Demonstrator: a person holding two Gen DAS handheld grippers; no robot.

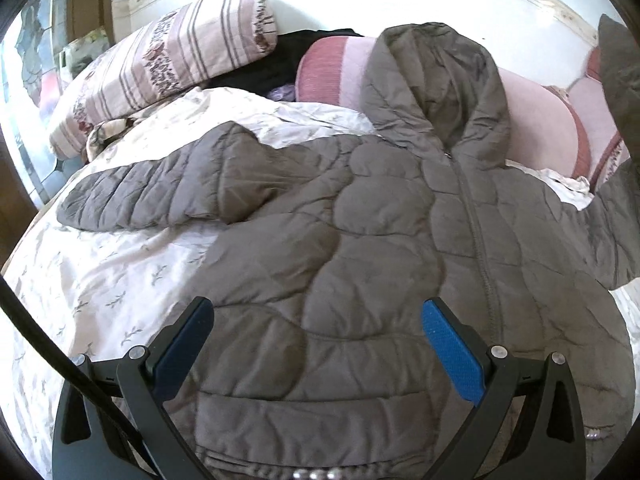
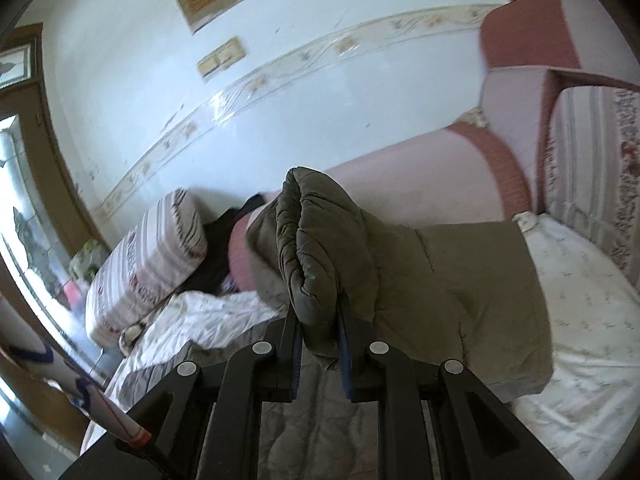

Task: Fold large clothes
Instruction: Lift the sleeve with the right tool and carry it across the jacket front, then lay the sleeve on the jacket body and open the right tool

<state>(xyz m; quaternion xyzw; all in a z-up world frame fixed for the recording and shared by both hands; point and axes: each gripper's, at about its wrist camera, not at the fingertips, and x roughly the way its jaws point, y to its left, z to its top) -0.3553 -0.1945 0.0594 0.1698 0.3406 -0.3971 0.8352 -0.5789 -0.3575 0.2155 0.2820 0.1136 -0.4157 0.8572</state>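
Note:
A grey quilted hooded jacket [image 1: 360, 240] lies front-up on the bed, zipper closed, hood [image 1: 436, 80] towards the pillows. Its left sleeve [image 1: 160, 188] lies spread out on the sheet. My left gripper [image 1: 318, 320] is open and empty, hovering over the jacket's lower left part. My right gripper [image 2: 320, 312] is shut on the cuff end of the jacket's right sleeve [image 2: 332, 248] and holds it lifted above the bed; that raised sleeve shows at the right edge of the left wrist view [image 1: 620, 80].
The bed has a white floral sheet [image 1: 100, 280]. A striped pillow [image 1: 160, 68] and pink bolsters [image 1: 540, 128] lie along the wall, with dark clothing [image 1: 280, 60] between them. A pink headboard cushion [image 2: 520, 60] stands at the right. A doorway [image 2: 24, 220] is on the left.

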